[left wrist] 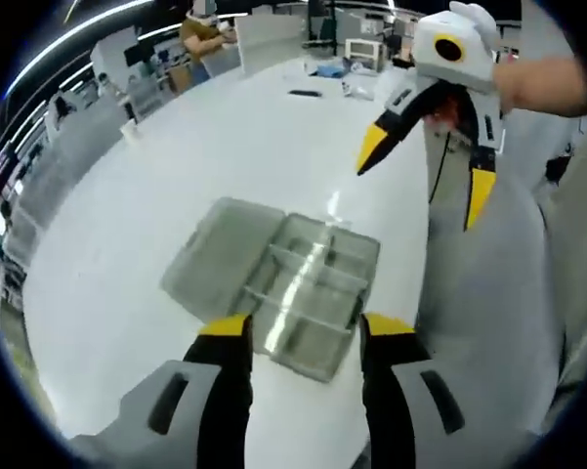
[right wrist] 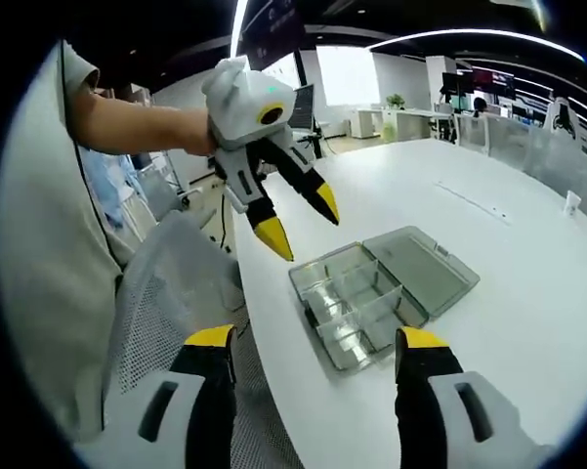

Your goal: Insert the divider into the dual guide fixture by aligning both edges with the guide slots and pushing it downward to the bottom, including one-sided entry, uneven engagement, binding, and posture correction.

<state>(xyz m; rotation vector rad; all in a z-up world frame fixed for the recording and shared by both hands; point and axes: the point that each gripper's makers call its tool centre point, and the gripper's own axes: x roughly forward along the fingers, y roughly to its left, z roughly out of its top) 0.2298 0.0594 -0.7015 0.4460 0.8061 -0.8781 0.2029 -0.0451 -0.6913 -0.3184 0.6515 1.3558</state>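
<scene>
We hold both grippers up in the air over the white table (left wrist: 176,195), with nothing in either. Our left gripper (left wrist: 303,332) has its jaws spread wide, and our right gripper (right wrist: 317,347) is just as wide apart; each also appears in the other's view, raised and empty.

The clear plastic box (left wrist: 303,293) lies flat on the table below us, its lid (left wrist: 215,244) folded back beside it. Thin clear walls cross its inside, but we cannot tell which one is the divider or whether any sits fully down.

We judge the hands are poised above for an approach. The box sits near the table edge on our side, beside a mesh chair (right wrist: 166,293), with broad bare tabletop beyond it.
</scene>
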